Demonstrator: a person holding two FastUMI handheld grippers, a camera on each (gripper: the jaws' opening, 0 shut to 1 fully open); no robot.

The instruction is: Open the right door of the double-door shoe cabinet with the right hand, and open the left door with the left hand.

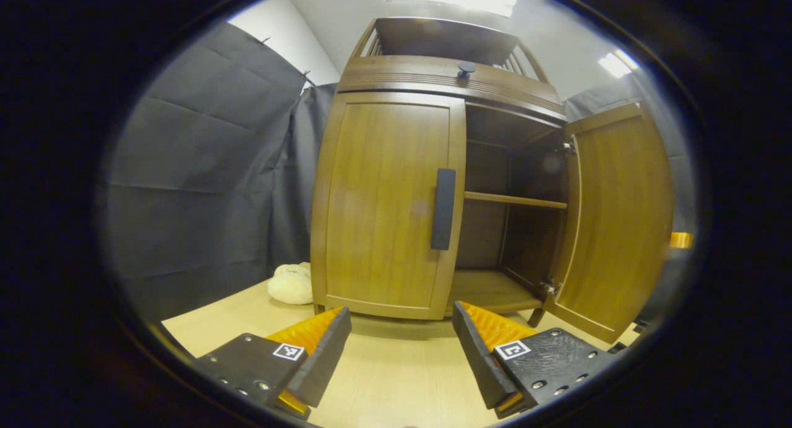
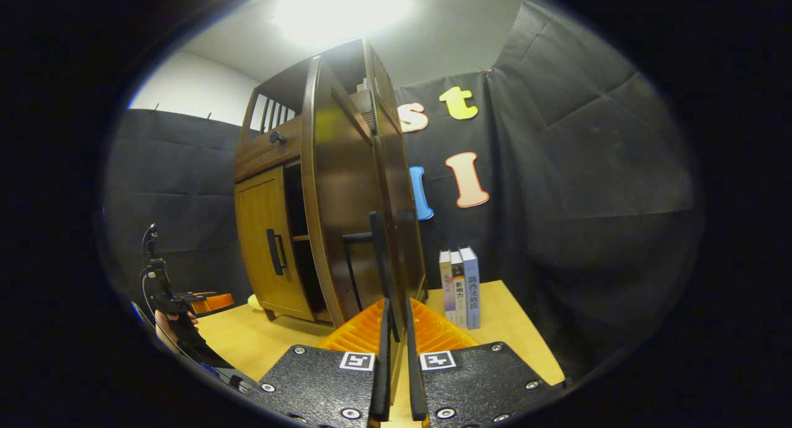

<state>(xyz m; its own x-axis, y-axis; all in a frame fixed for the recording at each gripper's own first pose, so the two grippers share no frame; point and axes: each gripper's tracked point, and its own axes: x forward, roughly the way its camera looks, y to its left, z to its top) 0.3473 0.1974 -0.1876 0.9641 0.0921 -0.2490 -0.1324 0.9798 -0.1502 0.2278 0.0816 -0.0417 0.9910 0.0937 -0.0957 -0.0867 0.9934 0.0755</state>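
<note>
The wooden shoe cabinet [image 1: 433, 75] stands on a light table. Its left door [image 1: 383, 205] is closed, with a dark vertical handle [image 1: 443, 208]. The right door [image 1: 619, 224] is swung wide open and shows the shelves inside. My left gripper [image 1: 402, 347] is open, low in front of the left door and apart from it. In the right gripper view I see the right door [image 2: 346, 187] edge-on, and my right gripper [image 2: 396, 360] is shut on its free edge. A hand holds the left gripper [image 2: 207, 302] farther off to the left.
A white fluffy object [image 1: 291, 284] lies on the table by the cabinet's left foot. Three books [image 2: 461, 289] stand upright to the right of the cabinet. A dark knob [image 1: 466, 69] sits on the top drawer. Black cloth walls surround the table [image 1: 383, 385].
</note>
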